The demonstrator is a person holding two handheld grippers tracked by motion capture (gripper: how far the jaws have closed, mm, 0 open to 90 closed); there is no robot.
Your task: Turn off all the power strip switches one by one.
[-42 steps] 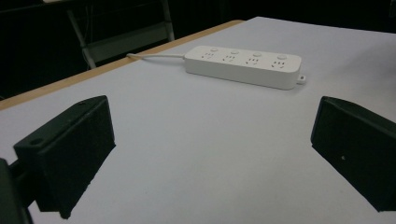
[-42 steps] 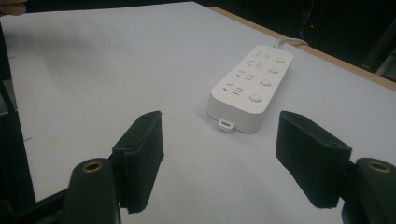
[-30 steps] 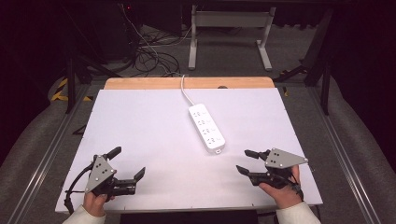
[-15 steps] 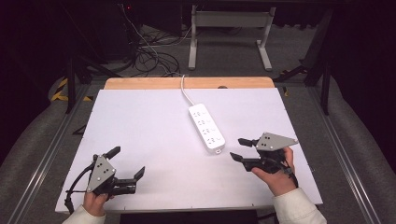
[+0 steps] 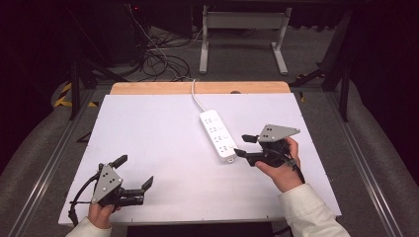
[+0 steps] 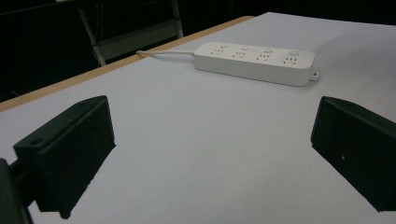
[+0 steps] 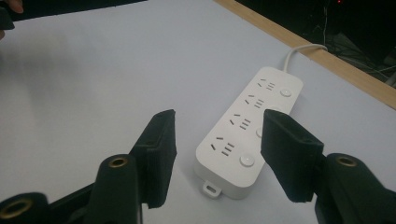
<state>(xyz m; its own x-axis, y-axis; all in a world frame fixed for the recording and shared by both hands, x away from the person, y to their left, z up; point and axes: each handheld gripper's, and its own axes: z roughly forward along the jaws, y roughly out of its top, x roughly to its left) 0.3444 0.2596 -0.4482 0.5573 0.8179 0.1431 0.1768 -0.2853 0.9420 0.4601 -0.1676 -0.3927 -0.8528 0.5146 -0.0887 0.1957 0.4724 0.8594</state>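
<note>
The right gripper (image 5: 243, 146) has its jaws spread partway, having just been closing a little, with nothing pinched between them; in the right gripper view the right gripper (image 7: 217, 154) frames the near end of the power strip (image 7: 250, 130), one jaw to each side of it and apart from it, as far as the picture tells. In the high view this gripper is held in the person's right hand (image 5: 279, 168) just beside the near end of the power strip (image 5: 218, 136), pointing at it from the right. The strip is white, has four sockets, each with a round button, and lies flat near the middle of the white counter (image 5: 163, 133), its cord (image 5: 196, 98) running off over the wooden far edge. The left gripper (image 5: 134, 171) rests at the near left corner of the counter in the left hand (image 5: 100, 213), well apart from the strip, its jaws spread wide and empty. In the left gripper view the power strip (image 6: 254, 63) lies far ahead between the two open jaws. Beyond the counter, cables (image 5: 158, 61) lie on the floor.
</note>
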